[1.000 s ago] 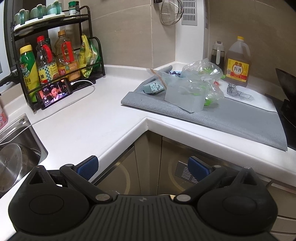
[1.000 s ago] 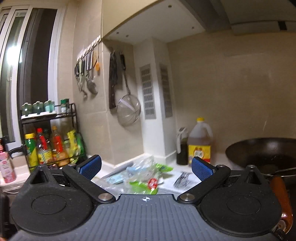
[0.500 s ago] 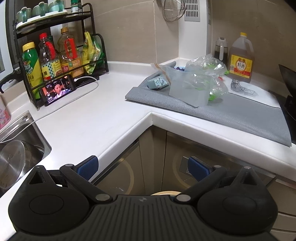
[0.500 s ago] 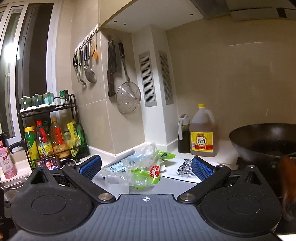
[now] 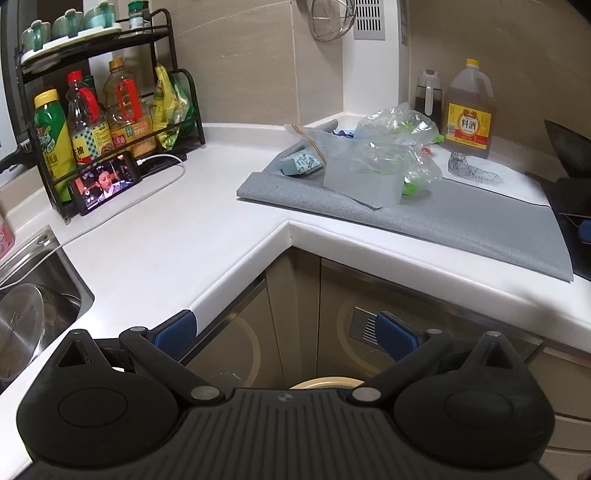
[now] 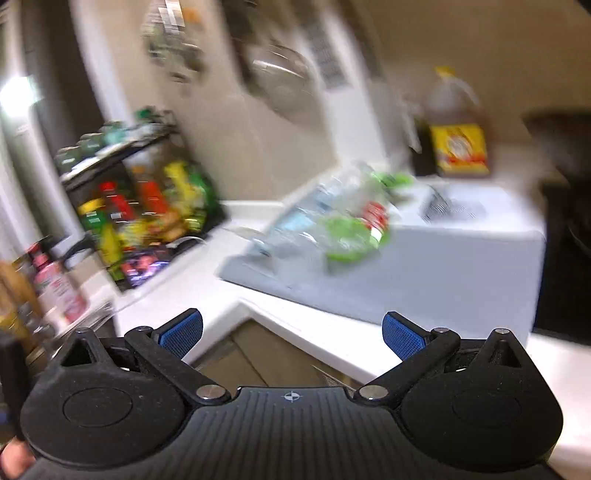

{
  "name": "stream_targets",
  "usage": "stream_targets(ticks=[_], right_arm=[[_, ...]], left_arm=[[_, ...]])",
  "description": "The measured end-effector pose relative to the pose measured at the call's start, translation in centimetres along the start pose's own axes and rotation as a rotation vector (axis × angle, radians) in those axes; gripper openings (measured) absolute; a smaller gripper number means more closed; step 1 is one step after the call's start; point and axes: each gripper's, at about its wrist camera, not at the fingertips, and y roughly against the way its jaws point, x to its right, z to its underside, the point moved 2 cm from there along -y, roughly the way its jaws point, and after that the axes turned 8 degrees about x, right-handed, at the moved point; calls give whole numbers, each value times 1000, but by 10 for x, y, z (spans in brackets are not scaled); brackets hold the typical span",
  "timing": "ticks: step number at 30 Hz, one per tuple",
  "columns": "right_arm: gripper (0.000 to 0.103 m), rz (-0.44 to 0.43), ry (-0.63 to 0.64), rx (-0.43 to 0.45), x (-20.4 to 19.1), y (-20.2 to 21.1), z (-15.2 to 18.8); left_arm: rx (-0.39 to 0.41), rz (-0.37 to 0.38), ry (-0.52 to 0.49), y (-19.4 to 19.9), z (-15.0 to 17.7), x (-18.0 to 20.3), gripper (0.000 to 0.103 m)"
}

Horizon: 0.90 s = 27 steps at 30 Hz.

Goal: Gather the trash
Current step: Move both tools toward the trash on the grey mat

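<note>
Counter edge [image 5: 332, 243] before trash pile [image 5: 384, 162], seemingly.

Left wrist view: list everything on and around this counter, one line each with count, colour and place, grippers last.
Plastic trash pile: one heap, clear with green bits, on the grey mat.
Grey mat: one, on the right counter.
Small box: one, teal and white, on the mat left of the heap.
Cooking wine jug: one, amber with yellow label, by the back wall.
Dark bottle: one, left of the jug.
Wok: one, black, at the right edge.
Rack: one, black, holding bottles and packets.
Phone: one, screen lit, leaning against the rack.
Sink: one, steel, far left.
Strainer: one, steel, hanging on the wall.
Left gripper: open, empty.
Right gripper: open, empty, its view blurred.
</note>
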Motion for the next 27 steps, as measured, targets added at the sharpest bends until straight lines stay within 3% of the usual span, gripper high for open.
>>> stream_targets(ticks=[3,6,11,27], right_arm=[[103,99,45,45,3,-4,1],[103,145,144,90,-1,-1,2],[103,172,281,99,-8,1,9],[103,160,317,61,-10,-12,15]], left_arm=[[-36,15,20,-6,1,-3,103],[-66,38,50,-11,4,-5,103],[-48,53,28,-9,7,0,103],[-56,42,1,-17,8,4,103]])
